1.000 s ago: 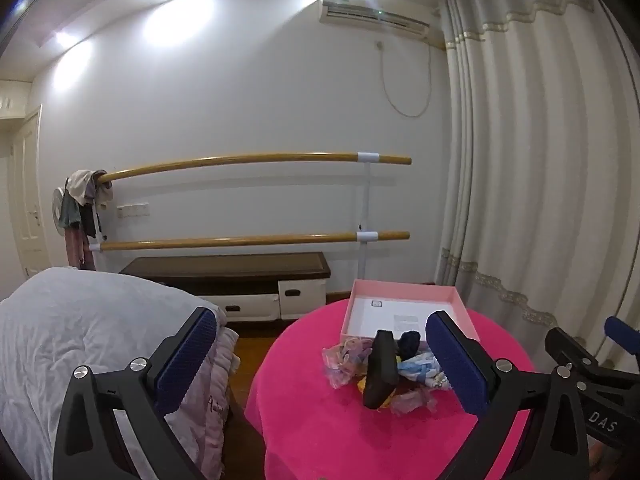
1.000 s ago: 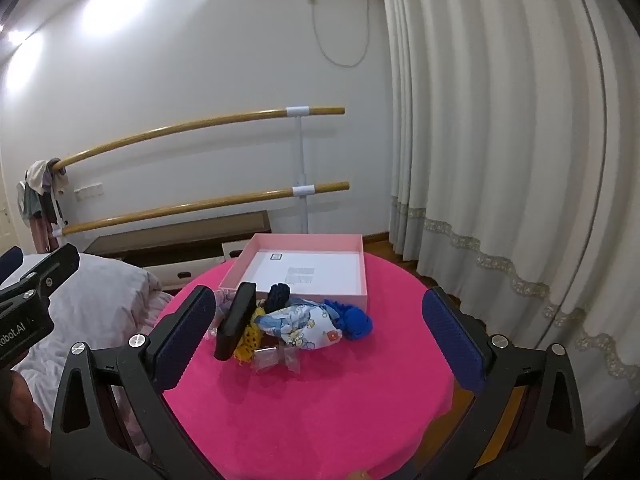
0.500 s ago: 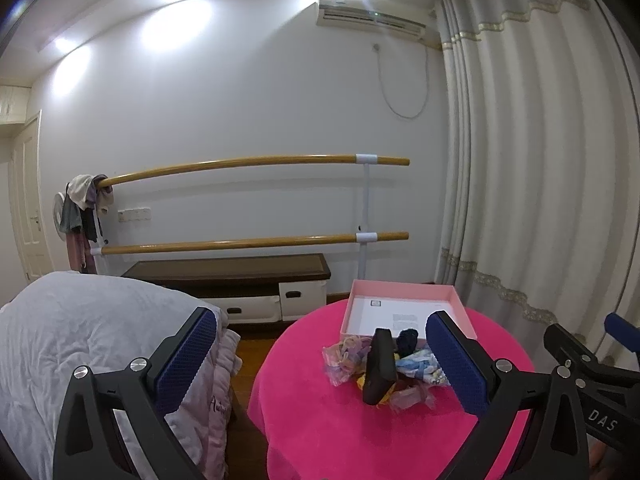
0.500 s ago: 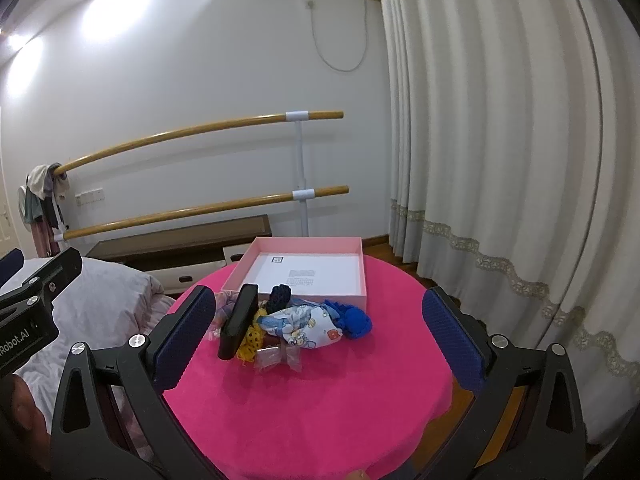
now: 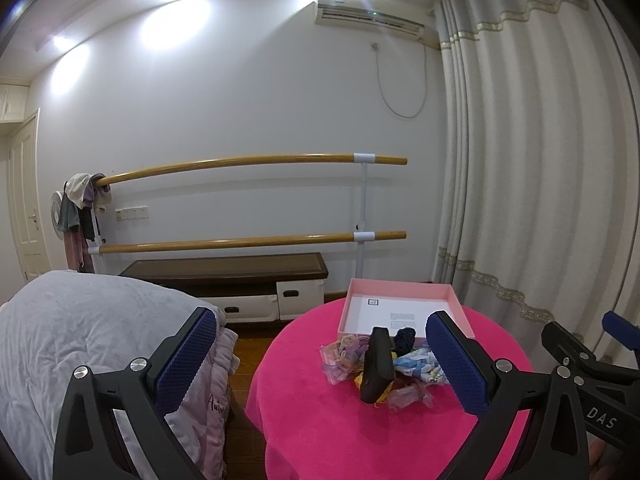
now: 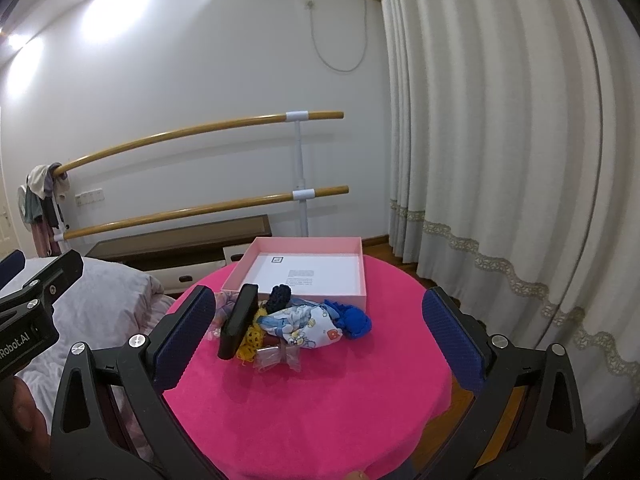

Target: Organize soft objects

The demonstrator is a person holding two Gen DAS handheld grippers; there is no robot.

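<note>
On the pink round table (image 6: 320, 400), soft pile (image 6: 304, 326) ahead of both wide-open grippers, nearer the right gripper (image 6: 318, 332); left gripper (image 5: 320, 360) off leftward.

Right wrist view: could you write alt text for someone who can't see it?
A small pile of soft items lies on a round pink table, beside an open pink box. The right gripper, fingers wide apart, hovers empty before it; white curtains hang behind.

On 1 pink table (image 6: 320, 400): 1 pink box (image 6: 304, 276), 1 black case (image 6: 239, 321), 1 heap of soft items (image 6: 308, 322).
</note>
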